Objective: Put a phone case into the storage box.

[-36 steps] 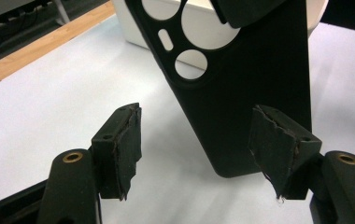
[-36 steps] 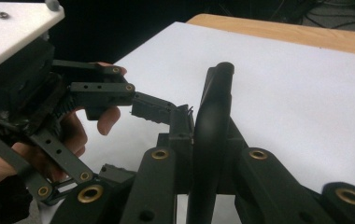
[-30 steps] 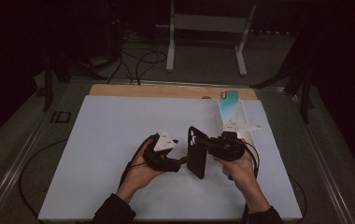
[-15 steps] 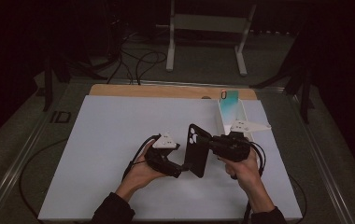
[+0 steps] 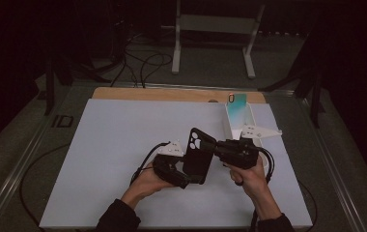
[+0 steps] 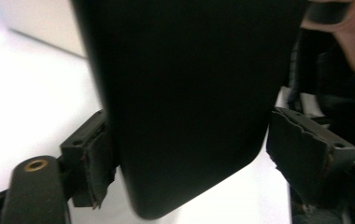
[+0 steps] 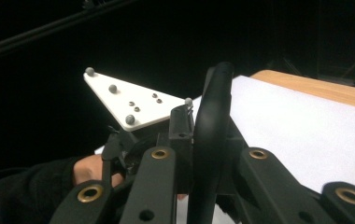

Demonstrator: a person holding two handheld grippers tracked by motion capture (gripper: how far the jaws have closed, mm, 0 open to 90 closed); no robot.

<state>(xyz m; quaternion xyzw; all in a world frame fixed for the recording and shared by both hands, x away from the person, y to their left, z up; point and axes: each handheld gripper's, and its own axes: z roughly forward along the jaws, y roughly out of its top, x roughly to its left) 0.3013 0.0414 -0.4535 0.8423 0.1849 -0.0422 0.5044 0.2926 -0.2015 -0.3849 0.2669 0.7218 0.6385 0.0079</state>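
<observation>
- Case (image 5: 198, 155): black phone case, held above the white mat (image 5: 114, 145), between both grippers (camera cutout at top).
- Right gripper (image 5: 216, 149): jaws pinching the case's edge.
- Left gripper (image 5: 187, 180): jaws just closing slightly; left pad touching, right pad (image 6: 306, 149) apart from the case.

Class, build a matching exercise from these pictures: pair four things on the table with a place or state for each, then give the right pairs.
1. black phone case
2. right gripper
3. left gripper
4. green phone

A. jaws apart either side of the case's lower end
B. standing in the white box at the far right
C. held upright between both grippers
D. clamped on the case's edge

Pairs: 1-C, 2-D, 3-A, 4-B
</observation>
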